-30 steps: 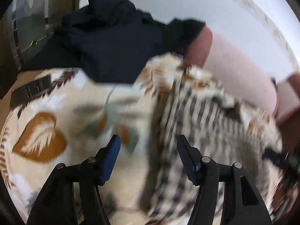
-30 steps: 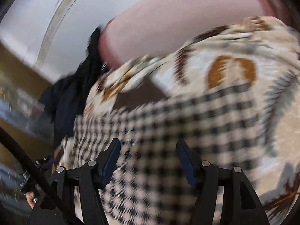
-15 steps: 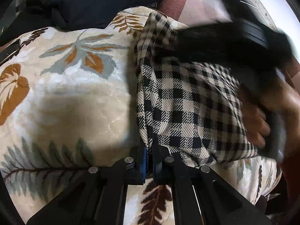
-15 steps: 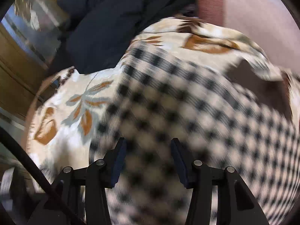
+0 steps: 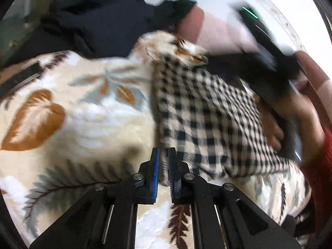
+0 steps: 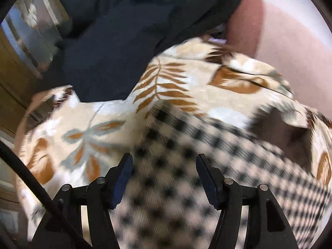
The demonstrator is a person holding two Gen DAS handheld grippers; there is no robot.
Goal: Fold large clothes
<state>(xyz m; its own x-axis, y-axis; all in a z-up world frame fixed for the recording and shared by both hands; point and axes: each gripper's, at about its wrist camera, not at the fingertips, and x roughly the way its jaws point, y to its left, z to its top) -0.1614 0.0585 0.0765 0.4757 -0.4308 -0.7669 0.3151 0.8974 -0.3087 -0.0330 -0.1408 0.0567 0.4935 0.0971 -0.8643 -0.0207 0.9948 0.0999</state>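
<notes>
Leaf-print blanket [image 5: 87,124], left gripper [image 5: 164,170] pinching checked garment [image 5: 207,124], right gripper [image 6: 164,178] spread apart, no legible writing.

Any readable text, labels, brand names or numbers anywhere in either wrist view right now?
None readable. The black-and-cream checked garment, the leaf-patterned cream blanket and the dark navy clothing pile show no tag or print. The right gripper shows only a green light, blurred, no legible marking.
</notes>
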